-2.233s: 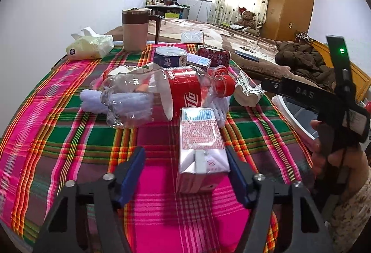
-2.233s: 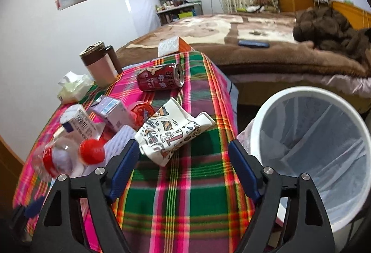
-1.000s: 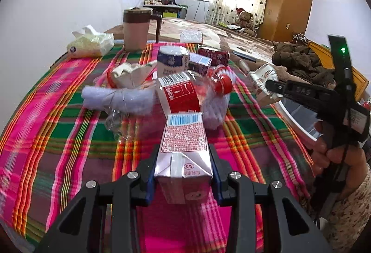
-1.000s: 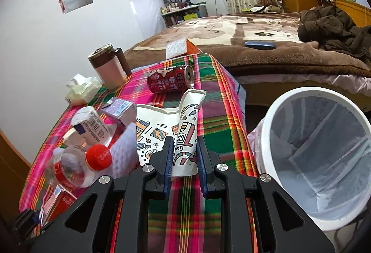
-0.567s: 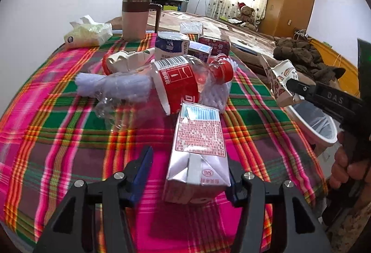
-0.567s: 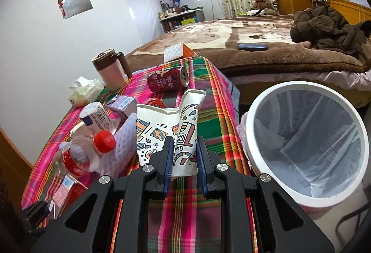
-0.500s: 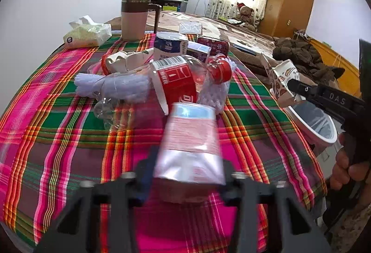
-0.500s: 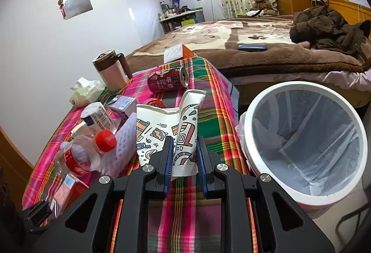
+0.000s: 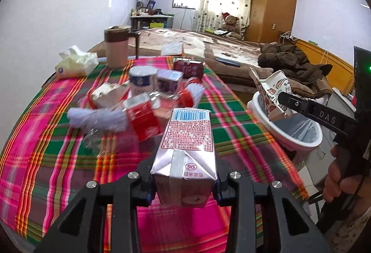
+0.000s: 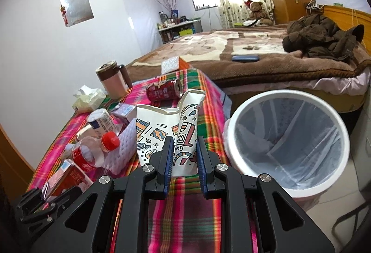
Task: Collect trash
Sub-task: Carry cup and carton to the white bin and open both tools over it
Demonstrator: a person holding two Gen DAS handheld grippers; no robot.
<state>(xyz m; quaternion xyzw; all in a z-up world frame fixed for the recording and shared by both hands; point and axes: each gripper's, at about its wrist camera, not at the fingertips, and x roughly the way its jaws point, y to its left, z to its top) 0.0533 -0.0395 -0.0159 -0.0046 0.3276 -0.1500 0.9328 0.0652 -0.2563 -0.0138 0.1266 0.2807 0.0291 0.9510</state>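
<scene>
The plaid tablecloth (image 9: 46,137) covers a table set against the bed, and the trash is heaped across its middle, within reach of both tools. The white waste bin (image 10: 287,95) stands on the floor just off the table's right edge, lined with a clear bag and mouth up, probably so items can be dropped straight in from table height. It looks empty apart from the liner.

On the cloth, at about 11 o'clock from the left gripper (image 9: 184,180), a crushed cola bottle (image 9: 139,117) lies on its side among white foam wrap, with a small blue-and-white carton (image 9: 142,81) and a red drink can (image 9: 189,67) beyond it at 12 o'clock. The brown-lidded mug (image 9: 116,49) and tissue pack (image 9: 74,62) sit apart at the far edge, at roughly 10 o'clock; they appear to be keepers rather than trash.

The left gripper is closed firmly on the pink drink carton (image 9: 186,144), gripping its sides near the folded base so the box sticks out forward, seemingly lifted clear of the cloth.

The right gripper (image 10: 184,160) is pinched nearly together on the flattened patterned paper cup (image 10: 183,127), clamping its folded lower edge. In the left view the cup hangs over the bin's near rim, at 2 o'clock, likely poised for release.
</scene>
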